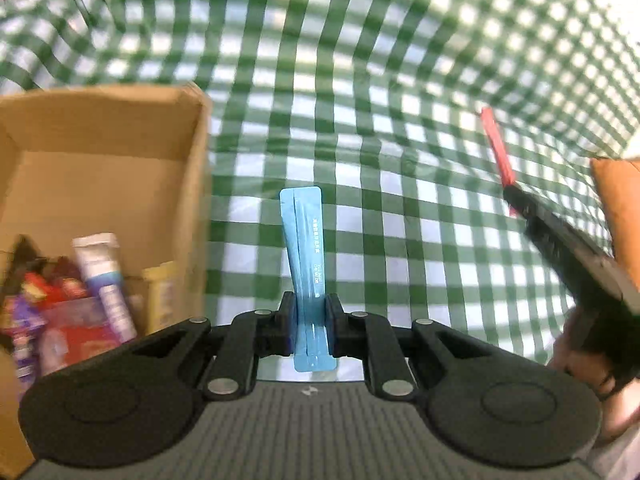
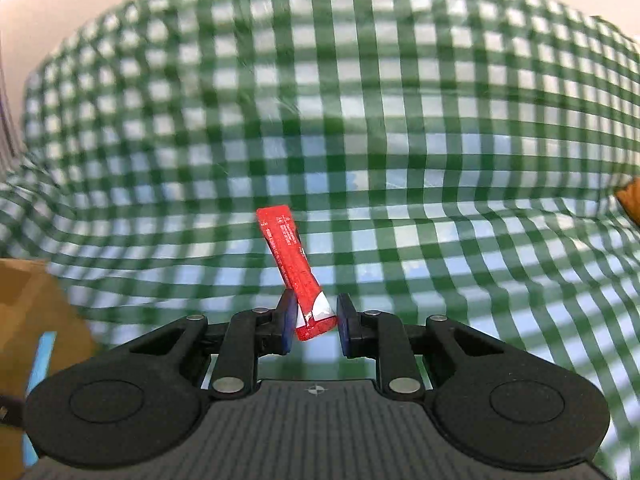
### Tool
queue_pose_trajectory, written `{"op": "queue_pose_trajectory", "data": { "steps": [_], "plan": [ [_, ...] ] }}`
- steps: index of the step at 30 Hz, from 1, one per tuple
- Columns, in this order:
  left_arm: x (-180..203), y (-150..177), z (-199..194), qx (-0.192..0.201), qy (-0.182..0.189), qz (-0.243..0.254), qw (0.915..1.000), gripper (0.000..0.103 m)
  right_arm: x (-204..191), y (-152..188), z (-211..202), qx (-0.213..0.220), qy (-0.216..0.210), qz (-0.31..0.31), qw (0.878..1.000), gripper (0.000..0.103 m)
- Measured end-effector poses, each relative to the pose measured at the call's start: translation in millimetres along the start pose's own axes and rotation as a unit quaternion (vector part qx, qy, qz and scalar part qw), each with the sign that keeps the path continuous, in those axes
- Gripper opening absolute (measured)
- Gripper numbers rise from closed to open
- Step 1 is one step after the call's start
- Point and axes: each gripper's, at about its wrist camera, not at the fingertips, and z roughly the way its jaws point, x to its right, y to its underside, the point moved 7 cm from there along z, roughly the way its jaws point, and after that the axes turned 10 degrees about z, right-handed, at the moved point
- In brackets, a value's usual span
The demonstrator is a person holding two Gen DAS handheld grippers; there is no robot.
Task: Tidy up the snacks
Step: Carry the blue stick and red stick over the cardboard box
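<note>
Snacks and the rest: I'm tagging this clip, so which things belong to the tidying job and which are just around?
Part of the job:
- blue sachet in the left tool
- red stick pack in the right tool
- cardboard box with packets

Just around:
- green checked cloth
- orange thing at the edge

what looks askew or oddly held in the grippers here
The red snack stick sits crooked in the right gripper, leaning left and pinched only near its bottom end. The blue sachet stands almost straight in the left gripper.

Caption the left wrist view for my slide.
Left fingers pinch a blue sachet over the checked cloth, beside a snack box.
</note>
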Motion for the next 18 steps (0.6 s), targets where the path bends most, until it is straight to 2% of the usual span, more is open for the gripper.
{"op": "queue_pose_trajectory", "data": {
  "steps": [5,8,13,18],
  "plan": [
    [-27,44,-79,0.034,-0.018,0.023,0.999,0.016,-45,32,-101,0.012,-0.019,0.01,1.0,0.023],
    [-47,74,-116,0.037,-0.032,0.023,0.9985,0.016,-78,64,-157,-0.002,-0.042,0.028,0.999,0.023],
    [-84,130,-170,0.059,-0.047,0.013,0.9971,0.016,-139,110,-222,-0.037,-0.082,0.043,0.995,0.023],
    [-117,180,-210,0.091,-0.062,0.004,0.9939,0.016,-192,151,-274,-0.065,-0.113,0.01,0.991,0.023]
  ]
}}
